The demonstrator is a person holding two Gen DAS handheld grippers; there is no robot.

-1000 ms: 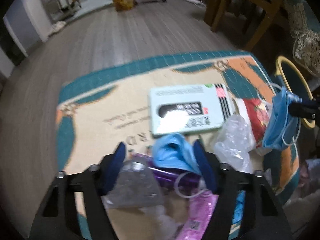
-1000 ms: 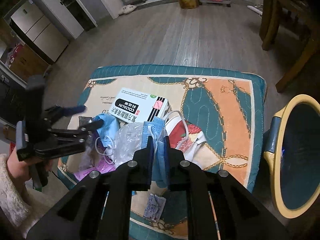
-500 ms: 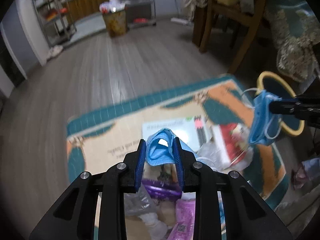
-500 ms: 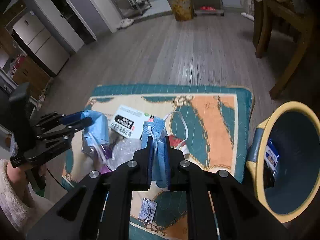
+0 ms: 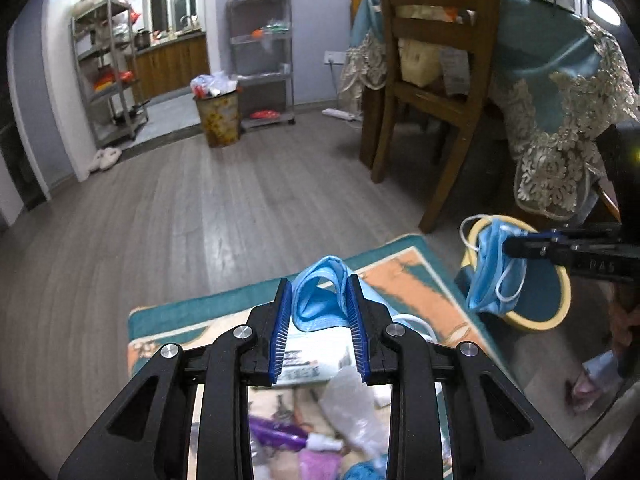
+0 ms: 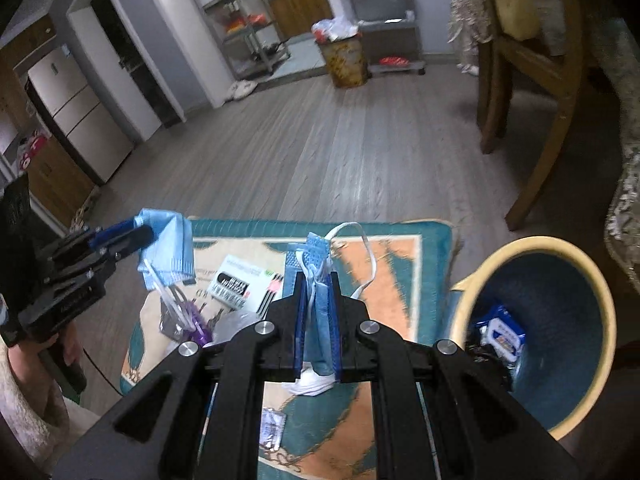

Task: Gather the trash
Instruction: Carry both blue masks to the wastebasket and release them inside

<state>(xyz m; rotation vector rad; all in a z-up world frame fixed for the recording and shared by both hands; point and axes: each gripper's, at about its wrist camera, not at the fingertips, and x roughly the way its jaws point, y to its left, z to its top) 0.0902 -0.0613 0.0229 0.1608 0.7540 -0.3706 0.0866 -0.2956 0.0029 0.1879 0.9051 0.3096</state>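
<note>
looking through the right wrist view i see into the bin (image 6: 536,320), where a wipes pack (image 6: 500,330) lies; the left view shows only its rim (image 5: 520,322). two masks: my left gripper (image 5: 318,302) clamps one mask (image 5: 320,300), bunched, its fold arching upward above the rug (image 6: 400,264). my right gripper (image 6: 316,316) pinches the other mask (image 6: 318,300) hanging long-axis down beside the bin. one box (image 6: 244,284) lies on the rug.
</note>
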